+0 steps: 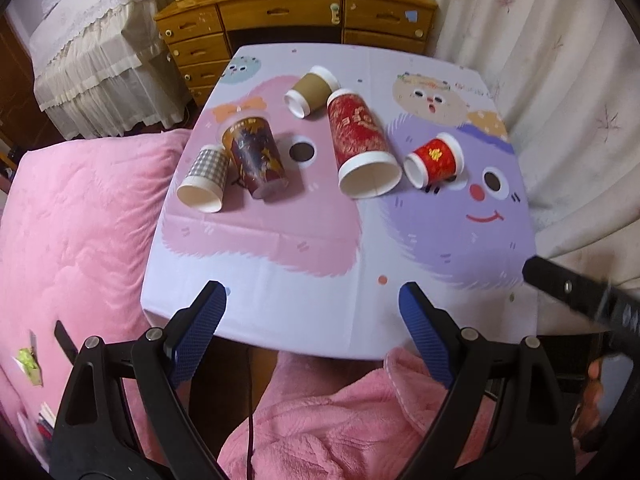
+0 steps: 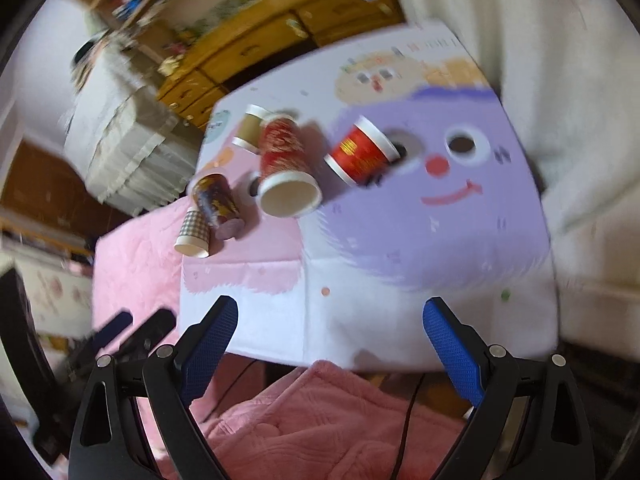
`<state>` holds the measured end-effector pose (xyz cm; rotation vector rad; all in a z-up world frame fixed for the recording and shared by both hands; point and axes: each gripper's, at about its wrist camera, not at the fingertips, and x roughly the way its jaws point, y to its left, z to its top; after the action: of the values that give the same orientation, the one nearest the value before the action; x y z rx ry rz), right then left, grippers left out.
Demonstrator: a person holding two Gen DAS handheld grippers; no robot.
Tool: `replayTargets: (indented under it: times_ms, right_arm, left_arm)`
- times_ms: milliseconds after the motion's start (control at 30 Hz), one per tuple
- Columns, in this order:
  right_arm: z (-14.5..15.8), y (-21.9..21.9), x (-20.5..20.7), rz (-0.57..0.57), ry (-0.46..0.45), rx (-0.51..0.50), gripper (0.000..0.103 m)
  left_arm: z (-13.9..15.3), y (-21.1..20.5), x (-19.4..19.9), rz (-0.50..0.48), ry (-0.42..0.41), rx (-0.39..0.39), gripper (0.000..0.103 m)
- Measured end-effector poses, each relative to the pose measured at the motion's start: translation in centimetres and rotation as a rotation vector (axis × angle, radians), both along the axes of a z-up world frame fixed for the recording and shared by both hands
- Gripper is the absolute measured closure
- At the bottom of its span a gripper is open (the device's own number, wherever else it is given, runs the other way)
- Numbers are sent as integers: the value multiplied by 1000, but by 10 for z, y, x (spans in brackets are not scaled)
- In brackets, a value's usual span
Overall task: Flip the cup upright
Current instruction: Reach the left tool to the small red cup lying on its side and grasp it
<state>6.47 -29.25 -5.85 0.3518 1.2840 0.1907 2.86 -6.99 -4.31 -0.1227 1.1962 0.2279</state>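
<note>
Lying on their sides, five paper cups sit on the cartoon-print tablecloth, none upright.

Left wrist view, clock refs from table centre:
- Tall red/gold cup near centre, mouth open toward camera, base pointing to 12.
- Small red cup just beside it at 3, mouth facing left-down, lying over the purple face print.
- Brown cup at 12, white rims at both ends, near or touching the tall red cup's base; cannot tell which.
- Dark blue/brown cup at 9, base end toward camera.
- Checked cup touching the dark cup's left side, mouth toward camera, close to table's left edge.

Right wrist view is motion-blurred; same five seen, small red cup closest to that gripper's line.

Left gripper: jaws spread wide, nothing between them, over near table edge. Right gripper: jaws wide apart too, empty, also at near edge. Both well apart from all cups.

Surroundings: pink blanket at 9, wooden dresser at 12 beyond table, white curtain at 3. Pink fleece at 6 under grippers. No obstacle betw. grippers and cups; cups crowd each other in pairs.
</note>
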Motion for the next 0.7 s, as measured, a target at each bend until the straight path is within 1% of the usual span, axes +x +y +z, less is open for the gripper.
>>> replayTargets:
  times_ms: [133,233,333,400,433,567,633,700]
  right_arm:
    - [-32,-31,11,-154,116,103,8]
    - [-52,-47,13,-266,165,159,8]
    - [-68,-51,15,-339,190,184,8]
    - [-76,-52,16,-372,205,196,8]
    - [-79,-52,17,-388,213,198,8]
    - [-87,-52,19,-472,247,188,8]
    - [-90,-53,21,-517,260,176,8]
    - [-97,-55,25,-567,274,143,8]
  left_arm:
    - [-3,5,0,-3,23,21,16]
    - [-7,8,5,-36,45,21,16]
    - [-11,8,18,-103,63,25,16]
    - [-14,4,31,-174,72,47,16]
    - [-15,1,38,-204,77,43,16]
    - [-25,-10,76,-330,118,-23,16]
    - [-31,-19,100,-403,145,-79,16]
    - [-37,-26,125,-464,181,-138,16]
